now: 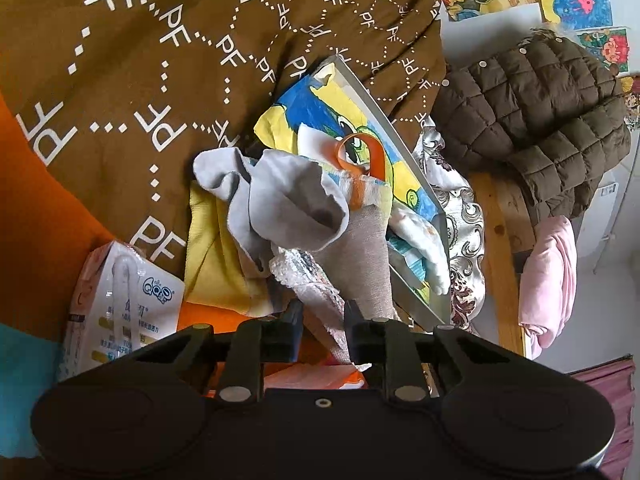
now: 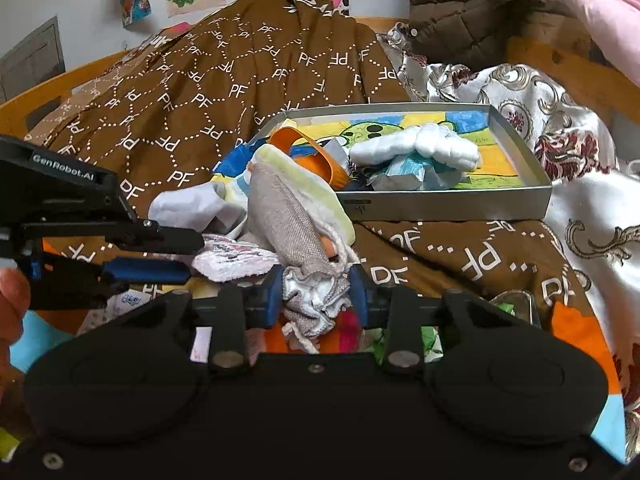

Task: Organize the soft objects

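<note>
Both grippers are on the same small bundle of socks, on the brown PF-print quilt (image 2: 224, 92) just in front of the grey shallow box (image 2: 448, 204). Right gripper (image 2: 316, 292): jaws closed on the bunched cuff of the beige knit sock (image 2: 288, 220), white lining squeezed between the blue pads. Left gripper (image 1: 322, 320): jaws narrowed around the other end of that same beige sock plus some crinkly pale material; pads look to be pressing on it, though the near pad is partly hidden by the fabric. My read: the step is pairing or folding this sock before it goes into the box. To do it well, keep both grips firm, lift level so the light grey sock (image 1: 280, 196) draped over it doesn't slide off, avoid stretching the knit between the two grippers, and clear the box wall before lowering. Hard to make out: how many socks are tangled here; the bundle's underside; what the crinkly piece is. The orange strap loop (image 1: 372, 156) may be snagged with the pile, can't tell. The box already holds white socks (image 2: 428, 148), contents beneath them hidden. A hand (image 2: 12, 300) is cut off at the right view's left edge.
</note>
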{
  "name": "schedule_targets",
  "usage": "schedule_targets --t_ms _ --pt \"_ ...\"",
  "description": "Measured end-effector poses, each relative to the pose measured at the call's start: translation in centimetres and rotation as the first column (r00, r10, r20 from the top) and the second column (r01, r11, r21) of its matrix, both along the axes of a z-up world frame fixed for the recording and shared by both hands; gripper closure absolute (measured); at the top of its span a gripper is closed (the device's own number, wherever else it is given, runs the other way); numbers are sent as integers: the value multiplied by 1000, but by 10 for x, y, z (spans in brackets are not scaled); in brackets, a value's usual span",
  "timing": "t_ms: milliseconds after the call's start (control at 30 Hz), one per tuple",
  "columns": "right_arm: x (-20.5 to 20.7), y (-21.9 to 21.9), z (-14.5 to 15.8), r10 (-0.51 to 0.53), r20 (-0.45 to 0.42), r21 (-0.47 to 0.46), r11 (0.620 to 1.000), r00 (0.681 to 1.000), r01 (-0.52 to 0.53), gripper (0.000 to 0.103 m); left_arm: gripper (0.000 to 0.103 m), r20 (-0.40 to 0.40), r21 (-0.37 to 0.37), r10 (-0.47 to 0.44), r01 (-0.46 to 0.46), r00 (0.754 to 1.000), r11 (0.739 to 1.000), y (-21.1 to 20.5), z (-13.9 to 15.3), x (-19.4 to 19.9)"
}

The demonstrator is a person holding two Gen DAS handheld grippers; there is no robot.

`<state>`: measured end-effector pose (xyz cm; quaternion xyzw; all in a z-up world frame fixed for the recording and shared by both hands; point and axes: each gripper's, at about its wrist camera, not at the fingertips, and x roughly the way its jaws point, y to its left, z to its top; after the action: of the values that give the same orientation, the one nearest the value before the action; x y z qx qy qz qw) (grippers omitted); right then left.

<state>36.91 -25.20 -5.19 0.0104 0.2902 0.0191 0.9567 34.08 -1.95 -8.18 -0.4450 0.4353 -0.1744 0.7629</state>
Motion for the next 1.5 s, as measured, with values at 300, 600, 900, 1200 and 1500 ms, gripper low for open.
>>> schedule_targets --t_ms 300,600,900,1200,1500 --pt "-7 11 8 15 37 -77 997 999 -12 82 90 62 32 -19 17 998 999 -1 16 -9" --pt "-35 10 42 -8 133 -105 994 991 22 83 95 210 118 -53 29 976 993 -1 56 -35" --pt "-63 -6 72 -62 257 -75 994 964 84 83 103 331 153 -78 29 941 988 -2 87 -51" --pt "-65 -26 76 -94 277 -30 994 956 106 83 80 196 234 -63 15 979 972 -2 54 -39" --pt "-51 -8 65 -65 249 -40 996 966 78 83 44 142 366 -13 -40 990 930 29 37 -14"
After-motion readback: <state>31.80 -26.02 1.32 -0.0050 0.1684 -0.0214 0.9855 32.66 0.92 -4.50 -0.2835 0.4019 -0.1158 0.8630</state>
